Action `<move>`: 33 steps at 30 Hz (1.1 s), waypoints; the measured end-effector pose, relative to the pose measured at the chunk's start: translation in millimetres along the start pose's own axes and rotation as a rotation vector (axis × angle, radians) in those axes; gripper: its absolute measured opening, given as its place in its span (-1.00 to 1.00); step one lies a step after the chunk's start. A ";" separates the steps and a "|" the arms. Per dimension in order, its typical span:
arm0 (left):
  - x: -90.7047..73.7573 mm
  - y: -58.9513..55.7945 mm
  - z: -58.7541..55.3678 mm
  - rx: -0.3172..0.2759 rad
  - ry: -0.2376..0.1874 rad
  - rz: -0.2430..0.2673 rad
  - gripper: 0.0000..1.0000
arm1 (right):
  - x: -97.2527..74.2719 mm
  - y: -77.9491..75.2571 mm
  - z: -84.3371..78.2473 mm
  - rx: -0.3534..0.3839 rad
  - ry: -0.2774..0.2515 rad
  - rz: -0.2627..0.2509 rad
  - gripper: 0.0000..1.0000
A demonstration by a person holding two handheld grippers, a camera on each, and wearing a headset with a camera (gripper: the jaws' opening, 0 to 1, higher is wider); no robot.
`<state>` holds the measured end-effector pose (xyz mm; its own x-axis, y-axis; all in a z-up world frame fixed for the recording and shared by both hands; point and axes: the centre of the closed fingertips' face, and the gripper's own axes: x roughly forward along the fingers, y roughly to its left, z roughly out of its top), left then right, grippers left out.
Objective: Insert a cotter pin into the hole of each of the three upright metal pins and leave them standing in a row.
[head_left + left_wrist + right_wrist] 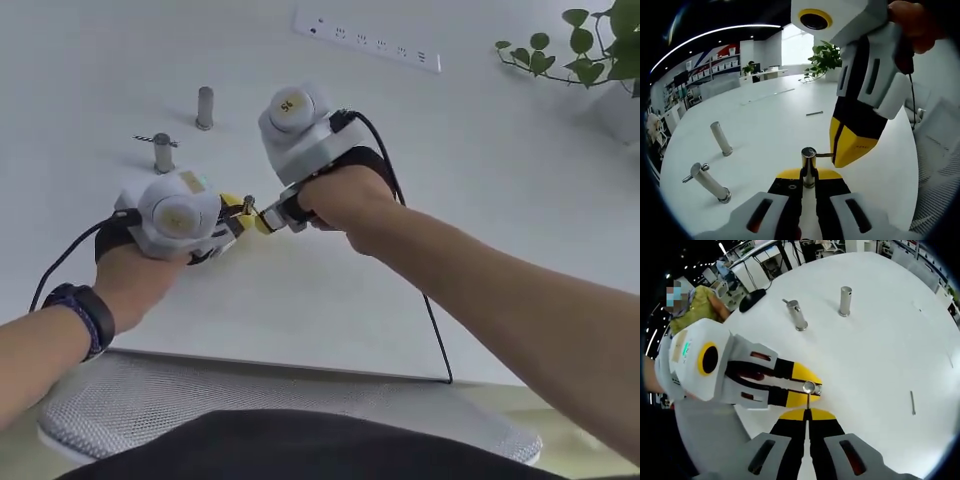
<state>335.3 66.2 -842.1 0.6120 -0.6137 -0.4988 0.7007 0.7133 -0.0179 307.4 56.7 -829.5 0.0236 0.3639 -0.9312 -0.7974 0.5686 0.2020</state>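
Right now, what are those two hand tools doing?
Left gripper shut on metal pin. Right gripper shut on cotter pin, tip at its hole. On the table: finished pin, bare pin. Nothing blocking.

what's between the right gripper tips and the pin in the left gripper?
Just the cotter pin: the right gripper pinches it, its free end at the metal pin in the left gripper. Left gripper view.

White surface. Power strip lies along the far edge. Leafy plant at the far right corner. Grey mesh panel sits below the near edge, closest to me.
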 end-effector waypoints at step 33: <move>-1.0 -1.2 0.7 -0.012 -0.008 -0.019 -0.89 | -2.1 -1.2 1.4 -0.096 -0.010 -0.011 -0.97</move>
<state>334.1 65.8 -841.0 0.6018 -0.6296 -0.4915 0.7077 0.7055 -0.0372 309.2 56.3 -827.4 0.0387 0.3659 -0.9299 -0.8511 0.4997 0.1612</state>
